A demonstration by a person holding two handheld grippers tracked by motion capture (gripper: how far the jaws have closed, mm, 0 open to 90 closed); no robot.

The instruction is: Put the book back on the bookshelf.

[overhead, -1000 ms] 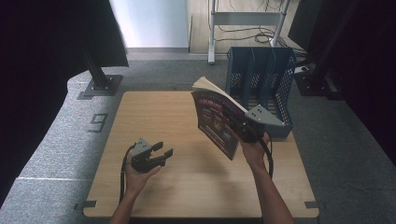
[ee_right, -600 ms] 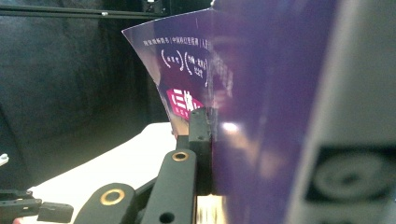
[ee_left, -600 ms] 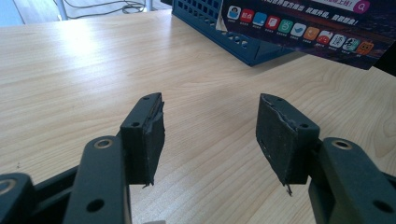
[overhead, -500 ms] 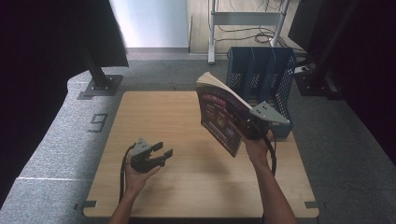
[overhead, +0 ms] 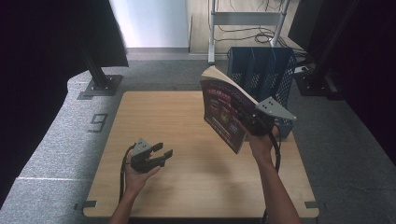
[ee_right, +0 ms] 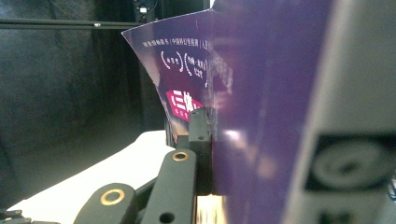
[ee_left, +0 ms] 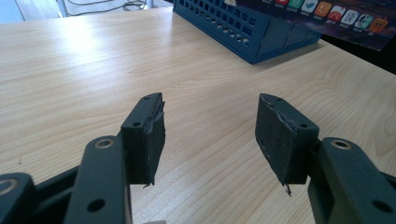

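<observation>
holding a purple-covered book (overhead: 224,109) clamped between its jaws, the right gripper (overhead: 258,122) keeps it lifted clear of the tabletop (overhead: 187,140) near the right edge, cover tilted and facing left, just in front of the blue slotted rack (overhead: 261,70) at the far right corner. resting low near the front left corner, the left gripper (overhead: 161,151) has its jaws partly open with nothing between them.
</observation>
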